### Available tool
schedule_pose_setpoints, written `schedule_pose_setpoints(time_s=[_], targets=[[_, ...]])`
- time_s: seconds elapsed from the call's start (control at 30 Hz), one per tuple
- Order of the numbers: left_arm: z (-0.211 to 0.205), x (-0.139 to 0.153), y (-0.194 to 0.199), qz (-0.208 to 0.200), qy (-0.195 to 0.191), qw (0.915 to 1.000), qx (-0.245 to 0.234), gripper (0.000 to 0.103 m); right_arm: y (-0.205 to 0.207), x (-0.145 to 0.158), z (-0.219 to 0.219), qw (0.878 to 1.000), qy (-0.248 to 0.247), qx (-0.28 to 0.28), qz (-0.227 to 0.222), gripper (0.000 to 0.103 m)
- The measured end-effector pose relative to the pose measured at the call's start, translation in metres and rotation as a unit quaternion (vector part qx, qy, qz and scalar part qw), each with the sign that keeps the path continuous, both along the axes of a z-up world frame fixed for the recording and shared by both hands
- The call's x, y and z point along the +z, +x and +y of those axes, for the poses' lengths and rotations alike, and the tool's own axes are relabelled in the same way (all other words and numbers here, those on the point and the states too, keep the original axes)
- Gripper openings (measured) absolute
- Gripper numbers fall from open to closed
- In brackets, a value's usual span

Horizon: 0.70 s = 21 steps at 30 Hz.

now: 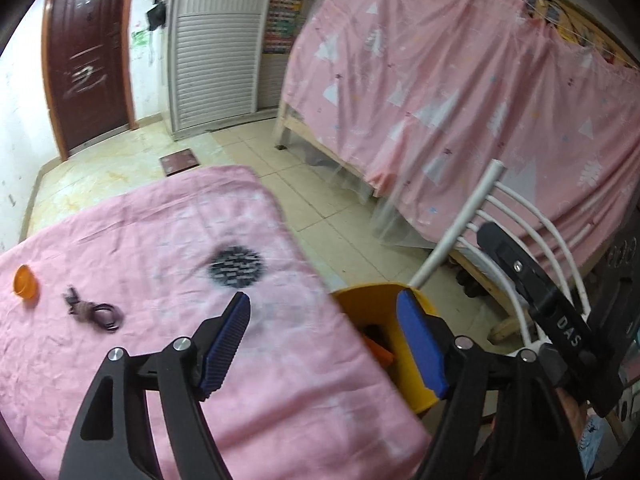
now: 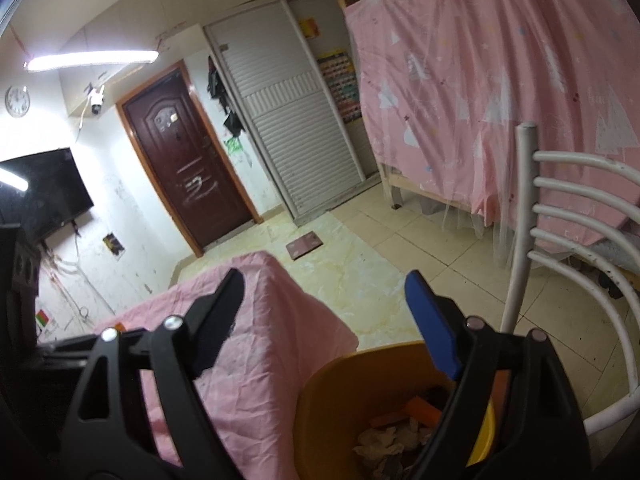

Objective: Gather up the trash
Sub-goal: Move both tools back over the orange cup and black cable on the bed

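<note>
Lying left of the left gripper (image 1: 324, 344), whose fingers are spread and empty like the right gripper's (image 2: 324, 320), the dark tangle (image 1: 94, 308) and orange cap (image 1: 26, 282) remain on the surface (image 1: 280, 380), the left hand nearer, the yellow bin (image 1: 376, 304) rightward.

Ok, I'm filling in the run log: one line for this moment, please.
left gripper open, empty | right gripper open, empty | yellow bin holds trash | orange cap on table

Table (image 1: 168, 360): covered by a wrinkled pink cloth reaching over its edges. Laid directly on the cloth: one small orange plastic cup (image 1: 26, 282), tipped on its side near the left edge; one dark purplish tangle of cord or bands (image 1: 94, 309), just beside the cup; one black-and-white patterned round patch (image 1: 236, 267), nearer the middle, too blurred to be identified further.
</note>
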<state>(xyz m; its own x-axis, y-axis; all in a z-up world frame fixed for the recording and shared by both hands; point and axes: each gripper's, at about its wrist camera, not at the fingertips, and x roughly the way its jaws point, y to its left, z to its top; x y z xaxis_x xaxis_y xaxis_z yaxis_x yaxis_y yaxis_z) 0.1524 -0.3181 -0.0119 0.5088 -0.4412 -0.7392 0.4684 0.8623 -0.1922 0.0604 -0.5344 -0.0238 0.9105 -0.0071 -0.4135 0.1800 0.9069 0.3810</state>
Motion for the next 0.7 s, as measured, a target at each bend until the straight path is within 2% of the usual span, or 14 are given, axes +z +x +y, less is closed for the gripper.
schedule_pose_setpoints(time_s=[0.33,0.7], targets=[[0.061,-0.007,0.024,0.007,-0.003,0.9986,0.052,0.069,0.028,-0.013,0.054,0.997,-0.027,0.061,0.033,0.079],[0.142,-0.006,0.048,-0.013,0.023,0.9926,0.119,0.071,0.050,-0.016,0.100,0.990,-0.031,0.126,0.047,0.079]])
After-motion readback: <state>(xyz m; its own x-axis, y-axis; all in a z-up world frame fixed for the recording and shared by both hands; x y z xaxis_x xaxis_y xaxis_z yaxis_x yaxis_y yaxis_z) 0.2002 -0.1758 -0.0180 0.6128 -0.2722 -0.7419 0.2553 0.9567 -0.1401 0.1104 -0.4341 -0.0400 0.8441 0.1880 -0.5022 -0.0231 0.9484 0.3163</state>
